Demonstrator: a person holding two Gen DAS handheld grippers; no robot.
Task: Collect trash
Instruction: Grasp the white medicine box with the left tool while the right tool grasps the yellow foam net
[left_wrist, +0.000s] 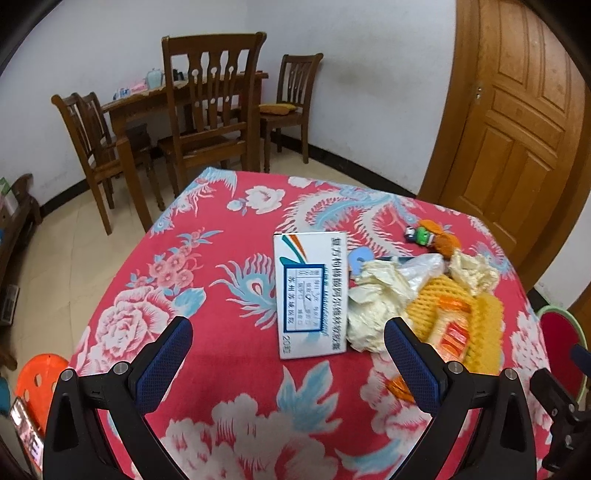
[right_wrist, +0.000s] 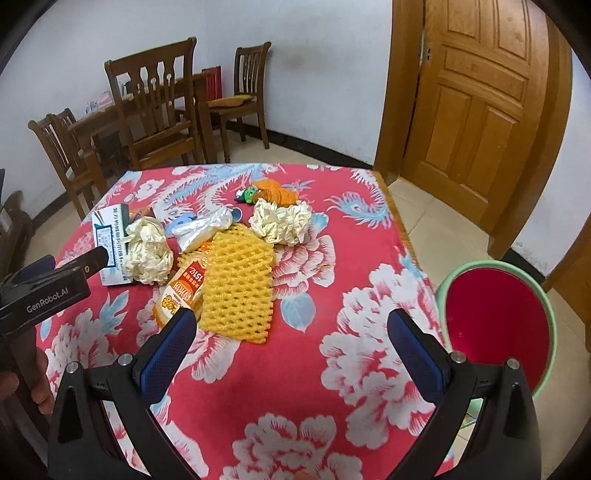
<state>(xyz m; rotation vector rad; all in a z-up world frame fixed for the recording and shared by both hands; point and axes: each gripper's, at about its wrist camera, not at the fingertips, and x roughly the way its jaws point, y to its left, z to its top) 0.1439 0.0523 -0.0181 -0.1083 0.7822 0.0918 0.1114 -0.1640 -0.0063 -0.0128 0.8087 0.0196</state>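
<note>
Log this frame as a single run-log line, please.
phase: start | left gripper: open, empty | right gripper: open, empty | yellow foam fruit net: on table | red bin with green rim: beside table

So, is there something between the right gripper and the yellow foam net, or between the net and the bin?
Nothing visible blocks either way. The right gripper is open, with only tablecloth before the foam net. The net lies partly on an orange wrapper. The bin stands open beside the table's right edge.
</note>
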